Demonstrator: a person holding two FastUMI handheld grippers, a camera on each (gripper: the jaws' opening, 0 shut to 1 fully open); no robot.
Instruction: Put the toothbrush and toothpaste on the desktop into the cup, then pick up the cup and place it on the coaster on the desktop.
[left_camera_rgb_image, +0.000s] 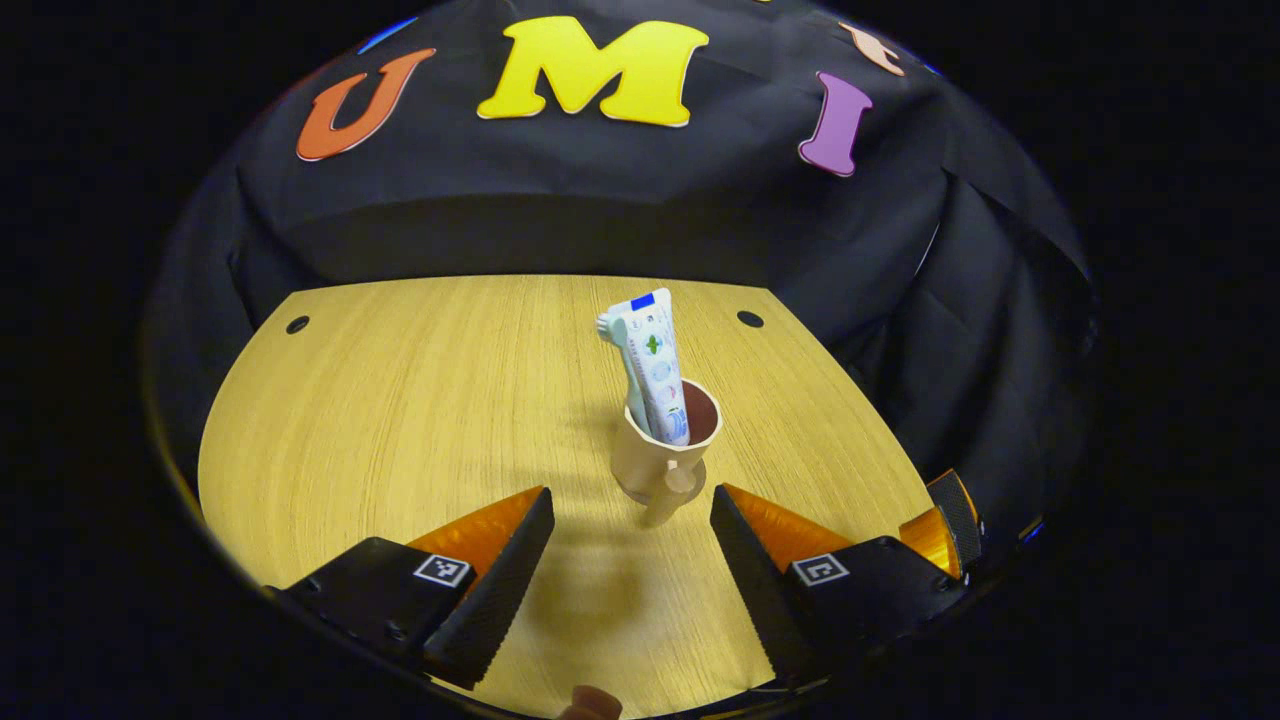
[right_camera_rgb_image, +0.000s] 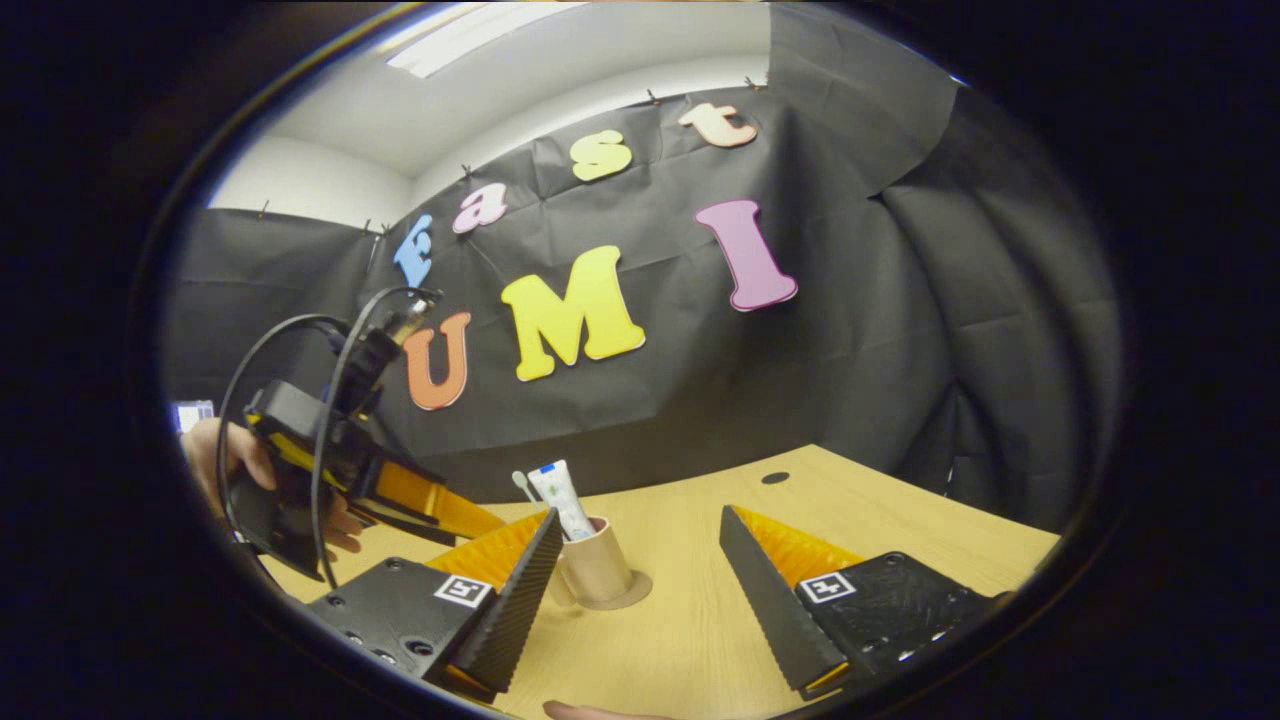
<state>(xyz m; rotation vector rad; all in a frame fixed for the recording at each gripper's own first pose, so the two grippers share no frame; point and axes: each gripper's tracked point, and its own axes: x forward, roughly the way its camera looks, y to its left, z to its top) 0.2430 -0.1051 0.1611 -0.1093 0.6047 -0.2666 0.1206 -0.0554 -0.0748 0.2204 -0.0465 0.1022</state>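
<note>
A beige cup (left_camera_rgb_image: 650, 455) stands upright on the wooden desktop (left_camera_rgb_image: 400, 420), its handle pointing toward my left gripper (left_camera_rgb_image: 630, 498). A white toothpaste tube (left_camera_rgb_image: 658, 365) and a toothbrush (left_camera_rgb_image: 608, 325) stick up out of it. That gripper is open, with the handle just beyond its fingertips. In the right gripper view the cup (right_camera_rgb_image: 597, 562) rests on a round tan coaster (right_camera_rgb_image: 625, 598), with the toothpaste (right_camera_rgb_image: 560, 495) and the toothbrush (right_camera_rgb_image: 522, 483) inside. My right gripper (right_camera_rgb_image: 640, 518) is open and holds nothing, with the cup near its left finger. The left gripper (right_camera_rgb_image: 465, 520) comes in from the left, held by a hand (right_camera_rgb_image: 225, 460).
Two dark round holes (left_camera_rgb_image: 298, 324) (left_camera_rgb_image: 750, 319) mark the desktop's far corners. Black cloth closes off the back and right side. One finger of the other gripper (left_camera_rgb_image: 945, 525) shows at the right edge of the left gripper view.
</note>
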